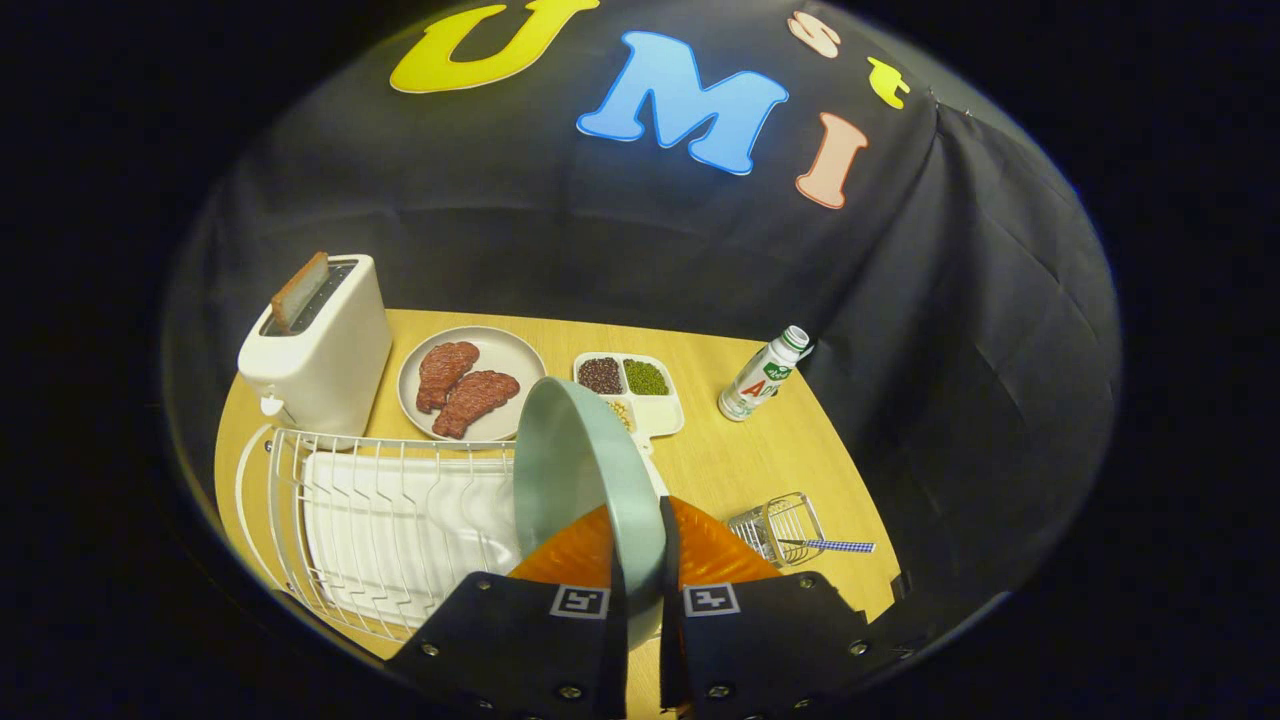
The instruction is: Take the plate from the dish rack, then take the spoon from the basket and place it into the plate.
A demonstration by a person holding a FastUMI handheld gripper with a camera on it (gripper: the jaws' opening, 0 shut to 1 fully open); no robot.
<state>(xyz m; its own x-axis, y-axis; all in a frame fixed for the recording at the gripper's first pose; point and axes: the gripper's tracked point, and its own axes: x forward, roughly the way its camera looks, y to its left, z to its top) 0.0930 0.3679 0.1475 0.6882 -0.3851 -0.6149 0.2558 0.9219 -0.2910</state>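
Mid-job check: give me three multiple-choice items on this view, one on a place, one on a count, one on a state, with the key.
1. Where is the spoon?
A. In the wire basket, handle sticking out
B. On the green plate
C. In the dish rack

2. How many pieces of meat lie on the grey plate?
A. One
B. Two
C. Four

3. What is the gripper doing?
A. Open above the bottle
B. Shut on nothing
C. Shut on the green plate, held on edge

Key: 1 A, its checked handle pokes out of the basket beside the fingers. 2 B, two brown pieces lie side by side. 3 C, both fingers press the plate's rim, next to the dish rack.
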